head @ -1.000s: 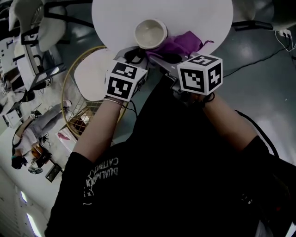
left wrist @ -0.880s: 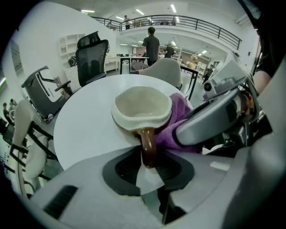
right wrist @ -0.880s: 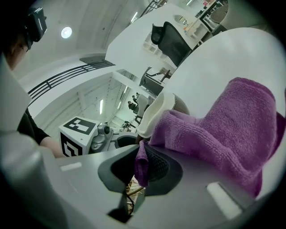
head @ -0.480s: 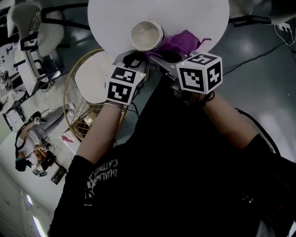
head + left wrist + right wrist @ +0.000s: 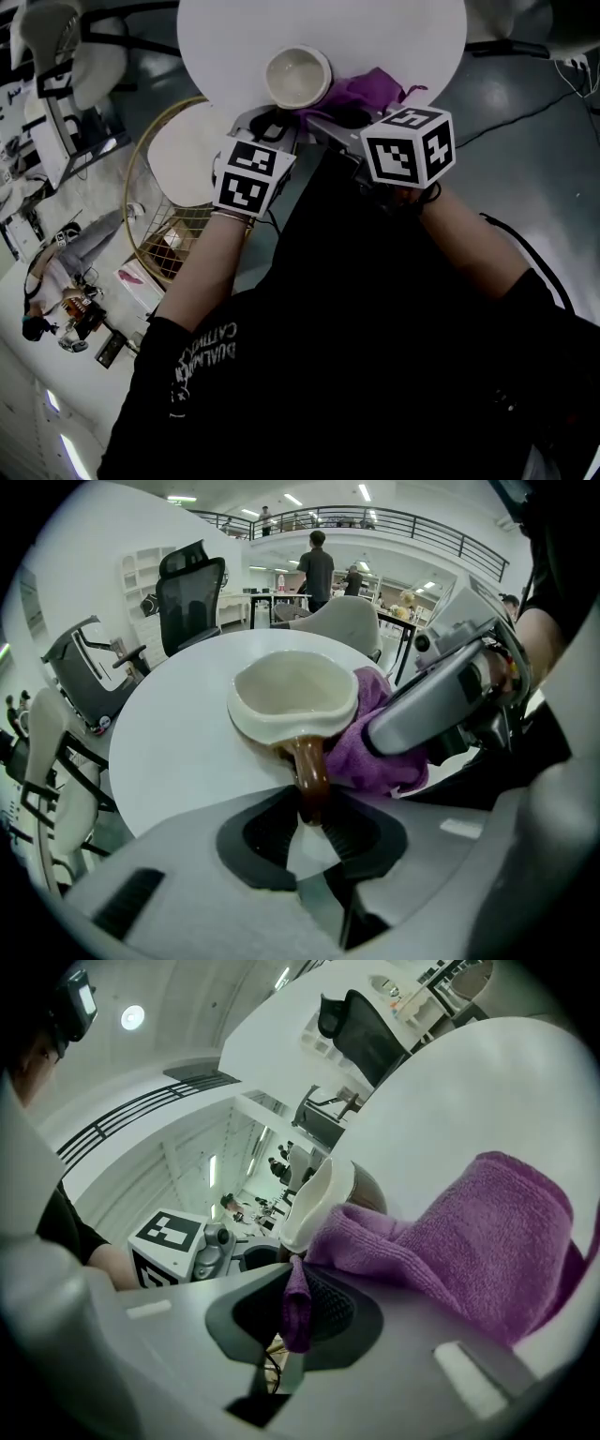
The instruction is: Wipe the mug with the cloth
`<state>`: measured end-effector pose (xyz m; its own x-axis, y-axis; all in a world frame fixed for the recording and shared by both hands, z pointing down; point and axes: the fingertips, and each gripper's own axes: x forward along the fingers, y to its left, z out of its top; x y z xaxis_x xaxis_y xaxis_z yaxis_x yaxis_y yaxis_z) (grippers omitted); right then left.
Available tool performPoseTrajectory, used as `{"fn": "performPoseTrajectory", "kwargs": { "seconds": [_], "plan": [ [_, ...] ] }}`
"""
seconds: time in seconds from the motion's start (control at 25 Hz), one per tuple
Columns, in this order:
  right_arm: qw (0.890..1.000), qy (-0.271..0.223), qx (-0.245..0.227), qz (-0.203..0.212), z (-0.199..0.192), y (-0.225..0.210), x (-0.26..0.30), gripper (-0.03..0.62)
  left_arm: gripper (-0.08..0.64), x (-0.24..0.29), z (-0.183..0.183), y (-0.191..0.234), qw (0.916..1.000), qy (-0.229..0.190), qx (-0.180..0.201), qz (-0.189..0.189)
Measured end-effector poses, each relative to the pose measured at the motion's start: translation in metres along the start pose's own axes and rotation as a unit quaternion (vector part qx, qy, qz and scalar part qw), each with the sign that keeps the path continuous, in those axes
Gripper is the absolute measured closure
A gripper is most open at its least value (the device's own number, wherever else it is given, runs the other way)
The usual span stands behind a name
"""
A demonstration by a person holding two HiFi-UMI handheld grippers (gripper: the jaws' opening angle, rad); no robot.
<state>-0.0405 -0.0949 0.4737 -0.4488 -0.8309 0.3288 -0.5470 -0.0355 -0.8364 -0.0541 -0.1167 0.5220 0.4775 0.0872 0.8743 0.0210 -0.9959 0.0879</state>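
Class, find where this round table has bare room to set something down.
Bare: the table's far half beyond the mug and cloth, and left of the mug. Crowded: the near edge, where left claw grips mug, right claw cloth.

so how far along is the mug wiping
Done: left gripper grips the mug by its brown handle; right gripper pinches the purple cloth. In hand: cloth lies against the mug's outer side. Left: the rest of the wipe; the cloth is not inside the mug.
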Motion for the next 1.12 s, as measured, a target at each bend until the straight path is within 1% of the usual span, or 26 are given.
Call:
{"fn": "performPoseTrajectory", "kwargs": {
  "seconds": [0.16, 0.44, 0.8, 0.92, 1.12],
  "plan": [
    [1.000, 0.016, -0.002, -0.005, -0.002, -0.001, -0.001, 0.563, 0.489, 0.000, -0.001, -0.001, 1.0000, 0.003, 0.001, -0.002],
    [0.999, 0.052, -0.011, -0.010, 0.004, -0.002, -0.006, 0.563, 0.489, -0.002, 0.002, 0.001, 0.9999, 0.003, -0.010, -0.007],
    [0.995, 0.101, -0.026, -0.006, 0.004, -0.005, -0.018, 0.563, 0.489, 0.000, 0.002, -0.005, 0.9999, 0.010, -0.006, -0.008],
    [0.993, 0.118, -0.030, -0.003, 0.008, -0.005, -0.014, 0.561, 0.489, -0.001, 0.002, 0.001, 0.9998, 0.013, -0.009, -0.009],
    [0.990, 0.138, -0.035, -0.001, 0.021, -0.005, -0.021, 0.561, 0.489, -0.006, 0.011, 0.003, 0.9995, 0.012, -0.023, -0.019]
  ]
}}
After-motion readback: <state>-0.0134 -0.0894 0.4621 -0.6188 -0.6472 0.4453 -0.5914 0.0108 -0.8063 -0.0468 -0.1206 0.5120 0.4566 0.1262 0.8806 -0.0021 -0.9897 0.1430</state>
